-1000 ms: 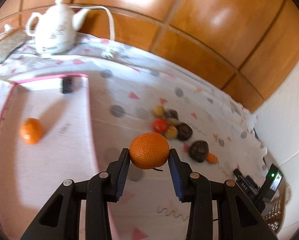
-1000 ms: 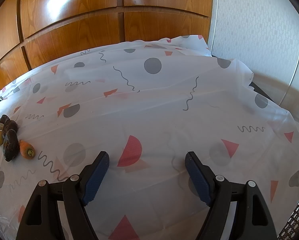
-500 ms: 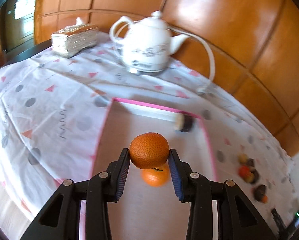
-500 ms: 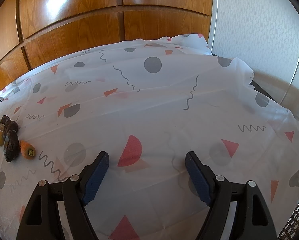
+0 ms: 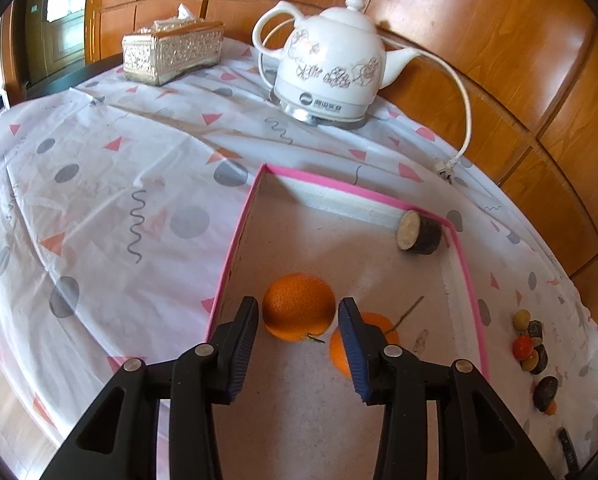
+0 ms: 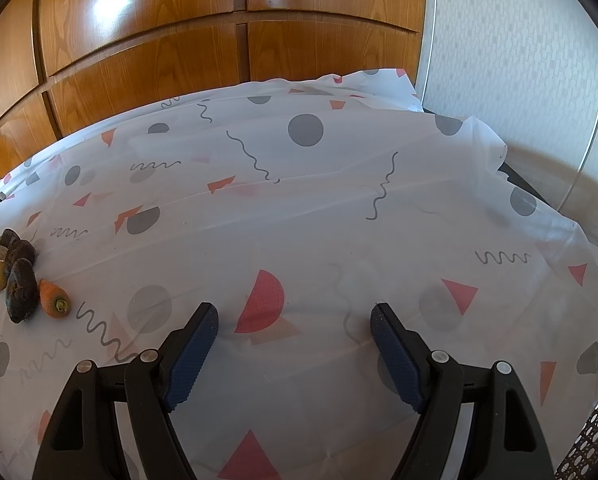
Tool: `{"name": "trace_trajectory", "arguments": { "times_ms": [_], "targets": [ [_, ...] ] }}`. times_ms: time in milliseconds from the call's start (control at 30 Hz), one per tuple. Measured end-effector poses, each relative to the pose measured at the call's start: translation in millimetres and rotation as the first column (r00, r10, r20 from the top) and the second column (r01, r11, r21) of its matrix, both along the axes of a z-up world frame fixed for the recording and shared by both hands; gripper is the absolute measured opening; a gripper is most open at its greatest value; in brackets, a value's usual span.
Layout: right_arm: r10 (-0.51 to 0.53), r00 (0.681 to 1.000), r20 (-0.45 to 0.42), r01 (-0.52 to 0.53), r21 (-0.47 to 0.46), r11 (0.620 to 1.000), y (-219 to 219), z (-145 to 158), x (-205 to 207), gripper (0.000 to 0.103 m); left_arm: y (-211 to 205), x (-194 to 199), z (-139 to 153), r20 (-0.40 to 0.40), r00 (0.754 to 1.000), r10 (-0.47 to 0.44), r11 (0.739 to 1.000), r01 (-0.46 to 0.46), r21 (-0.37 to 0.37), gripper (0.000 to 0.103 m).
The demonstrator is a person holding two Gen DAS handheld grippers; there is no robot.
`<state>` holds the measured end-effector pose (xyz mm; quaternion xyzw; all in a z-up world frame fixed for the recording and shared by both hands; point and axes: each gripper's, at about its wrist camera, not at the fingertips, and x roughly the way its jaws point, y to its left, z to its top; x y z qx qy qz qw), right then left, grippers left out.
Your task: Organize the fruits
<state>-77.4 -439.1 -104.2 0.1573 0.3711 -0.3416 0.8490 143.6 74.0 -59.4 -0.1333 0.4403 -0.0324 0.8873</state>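
Note:
An orange [image 5: 299, 306] rests inside the pink-rimmed tray [image 5: 235, 248], between the fingers of my left gripper [image 5: 298, 304]. The jaws are opening, and a thin gap shows on each side of the fruit. A second orange [image 5: 387, 330] lies just behind the right finger, partly hidden. A dark cut piece [image 5: 419, 232] sits in the tray's far corner. Several small fruits [image 5: 531, 348] are piled on the cloth right of the tray; the right wrist view shows the same fruits [image 6: 15, 276] beside a carrot [image 6: 53, 298]. My right gripper [image 6: 295, 312] hangs open over bare tablecloth.
A white kettle [image 5: 331, 76] with a cord [image 5: 465, 92] stands behind the tray, and a gilded tissue box [image 5: 173, 50] sits at the far left. Wood panelling backs the table. The table's edge drops off at the left and near side.
My left gripper swung from above the fruit pile over to the tray, carrying the orange down beside the other one. Its pads have come off the orange. The right gripper has not moved.

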Motion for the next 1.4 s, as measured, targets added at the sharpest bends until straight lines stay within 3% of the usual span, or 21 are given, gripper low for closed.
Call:
{"name": "trace_trajectory", "arguments": {
  "times_ms": [367,767,933,1133,1400],
  "targets": [
    [0.001,1.0,-0.001,-0.001,0.001,1.0,0,0,0,0.08,1,-45,27,0.074,0.996,0.058,0.998,-0.061,0.036,0.065],
    [0.003,1.0,-0.02,-0.003,0.012,1.0,-1,2,1,0.08,14,-101,30,0.105,0.99,0.092,0.992,-0.101,0.081,0.074],
    [0.05,0.998,-0.028,-0.048,0.057,0.997,-2,10,10,0.069,22,-110,24,0.084,0.99,0.115,0.989,-0.122,0.081,0.074],
    [0.115,0.993,-0.019,-0.114,0.066,0.991,8,16,24,0.068,27,-112,20,0.072,0.988,0.14,0.987,-0.144,0.068,0.074],
    [0.105,0.993,-0.045,-0.102,0.071,0.992,9,10,29,0.068,39,-119,19,0.067,0.979,0.194,0.979,-0.198,0.05,0.074]
  ]
}}
